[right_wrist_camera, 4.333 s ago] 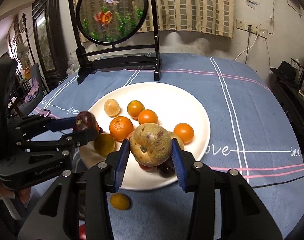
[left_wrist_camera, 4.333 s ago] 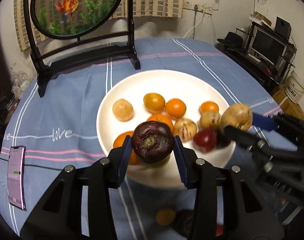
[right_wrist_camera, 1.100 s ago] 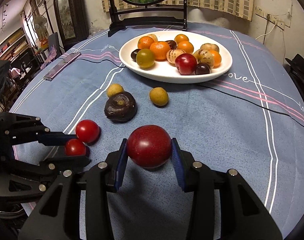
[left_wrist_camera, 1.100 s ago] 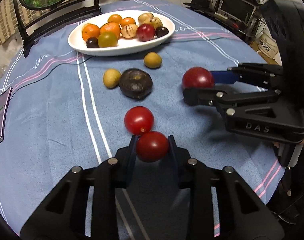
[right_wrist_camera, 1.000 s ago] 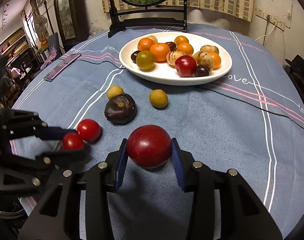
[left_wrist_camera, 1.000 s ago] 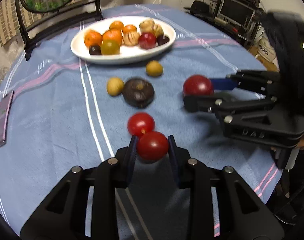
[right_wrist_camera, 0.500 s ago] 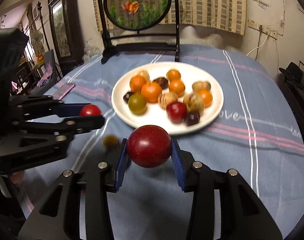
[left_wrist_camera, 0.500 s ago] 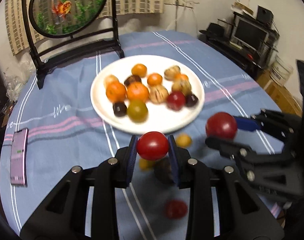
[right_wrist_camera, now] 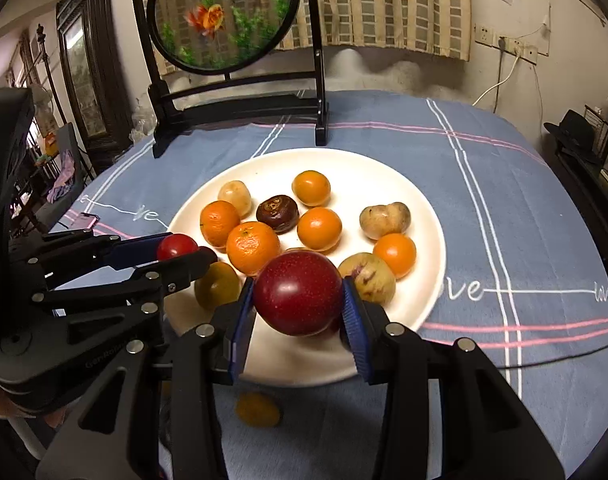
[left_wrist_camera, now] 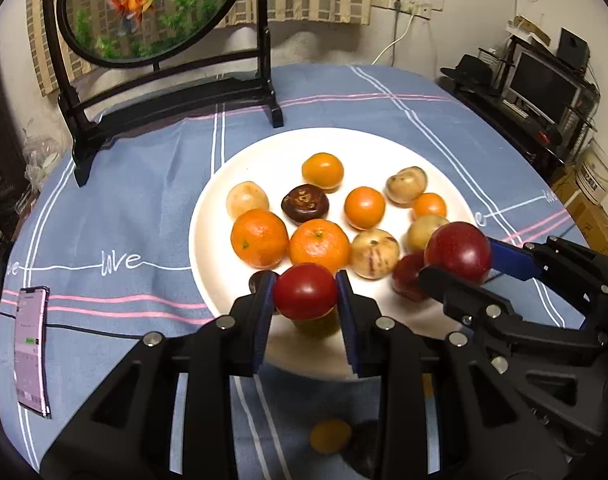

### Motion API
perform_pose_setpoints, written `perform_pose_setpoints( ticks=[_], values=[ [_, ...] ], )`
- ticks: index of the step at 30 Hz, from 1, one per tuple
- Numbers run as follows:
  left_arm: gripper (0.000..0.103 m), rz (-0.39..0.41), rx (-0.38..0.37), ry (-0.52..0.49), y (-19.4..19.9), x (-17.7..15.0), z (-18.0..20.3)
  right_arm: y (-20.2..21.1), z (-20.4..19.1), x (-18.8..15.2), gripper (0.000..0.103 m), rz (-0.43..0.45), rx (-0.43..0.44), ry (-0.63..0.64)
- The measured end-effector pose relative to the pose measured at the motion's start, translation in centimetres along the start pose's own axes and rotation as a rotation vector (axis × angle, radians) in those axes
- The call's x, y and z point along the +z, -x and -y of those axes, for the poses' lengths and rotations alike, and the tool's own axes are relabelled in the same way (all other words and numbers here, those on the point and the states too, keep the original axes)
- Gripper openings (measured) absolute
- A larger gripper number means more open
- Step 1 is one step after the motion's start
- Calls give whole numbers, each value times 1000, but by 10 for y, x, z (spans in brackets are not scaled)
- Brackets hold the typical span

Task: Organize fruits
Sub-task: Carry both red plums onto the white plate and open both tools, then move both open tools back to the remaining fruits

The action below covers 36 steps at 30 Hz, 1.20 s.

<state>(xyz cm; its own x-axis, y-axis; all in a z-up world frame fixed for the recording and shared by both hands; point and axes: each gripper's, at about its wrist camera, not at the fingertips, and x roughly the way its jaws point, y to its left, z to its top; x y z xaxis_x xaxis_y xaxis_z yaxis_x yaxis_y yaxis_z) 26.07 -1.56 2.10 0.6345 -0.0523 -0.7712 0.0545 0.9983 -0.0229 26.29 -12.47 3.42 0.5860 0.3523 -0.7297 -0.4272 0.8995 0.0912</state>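
Note:
A white plate [left_wrist_camera: 260,160] [right_wrist_camera: 384,168] holds several fruits: oranges, pale yellow fruits and a dark brown one [left_wrist_camera: 305,203]. My left gripper [left_wrist_camera: 305,296] is shut on a small red tomato [left_wrist_camera: 305,295] and holds it above the plate's near edge; it also shows in the right wrist view [right_wrist_camera: 176,250]. My right gripper [right_wrist_camera: 298,300] is shut on a larger dark red fruit [right_wrist_camera: 298,292] above the plate's near right part; it shows in the left wrist view [left_wrist_camera: 458,252] too.
A yellow fruit [left_wrist_camera: 330,436] [right_wrist_camera: 258,408] lies on the blue cloth in front of the plate, with a dark fruit [left_wrist_camera: 364,446] beside it. A black-framed round goldfish screen [left_wrist_camera: 152,8] stands behind the plate. A phone [left_wrist_camera: 31,350] lies at the left.
Both grippers have lifted off the cloth with their red fruits and moved forward to just above the plate's near side. The plate now fills the view.

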Motion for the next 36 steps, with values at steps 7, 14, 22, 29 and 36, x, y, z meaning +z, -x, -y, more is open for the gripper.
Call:
perform_pose_setpoints(
  ticks=[7, 14, 22, 29, 36],
  values=[
    [31, -12, 30, 27, -16, 1, -5, -16, 1, 4, 43, -7, -31, 12],
    [66, 32, 133, 125, -15, 3, -17, -14, 6, 9, 57, 46, -73, 15],
    [84, 50, 107, 126, 7, -5, -17, 2, 16, 2, 63, 75, -70, -36],
    [85, 45, 88, 54, 26, -29, -4, 27, 19, -15, 63, 86, -62, -42],
    [89, 51, 64, 50, 50, -55, -1, 44, 18, -41, 64, 64, -59, -38]
  ],
)
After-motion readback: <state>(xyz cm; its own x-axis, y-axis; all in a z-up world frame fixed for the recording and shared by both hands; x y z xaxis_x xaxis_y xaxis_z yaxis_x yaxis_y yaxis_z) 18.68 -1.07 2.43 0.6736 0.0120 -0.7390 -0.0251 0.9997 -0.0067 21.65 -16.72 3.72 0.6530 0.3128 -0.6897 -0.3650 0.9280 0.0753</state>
